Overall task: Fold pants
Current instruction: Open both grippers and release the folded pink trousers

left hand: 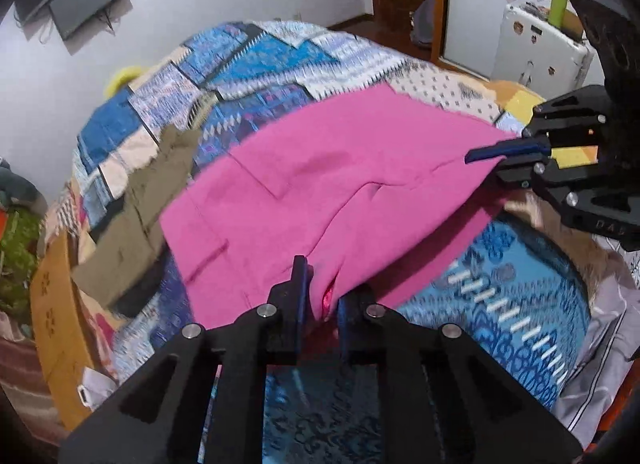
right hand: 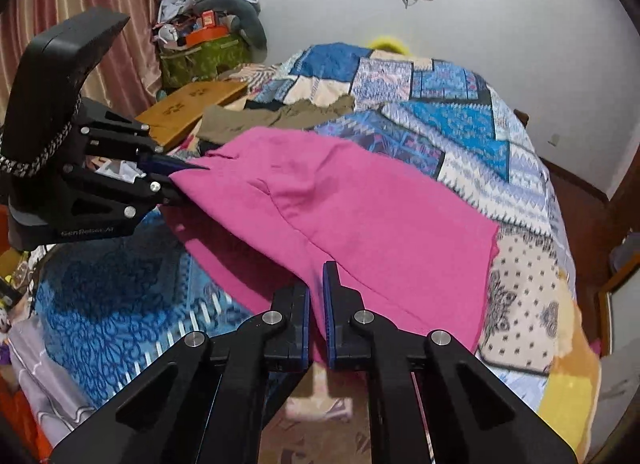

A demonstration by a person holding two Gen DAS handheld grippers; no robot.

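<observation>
Pink pants (left hand: 340,184) were spread over patchwork quilt (left hand: 248,76), near edge pinched by left gripper (left hand: 320,288); another corner was clamped by right gripper (right hand: 316,296); olive garment (left hand: 140,204) lay beside.

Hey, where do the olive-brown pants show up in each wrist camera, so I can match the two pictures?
Left wrist view: the olive-brown pants lie at centre left, just left of the pink pants.
Right wrist view: the olive-brown pants lie above centre, behind the pink pants.
Shared landmark: the wooden board, right beside them in both.
</observation>
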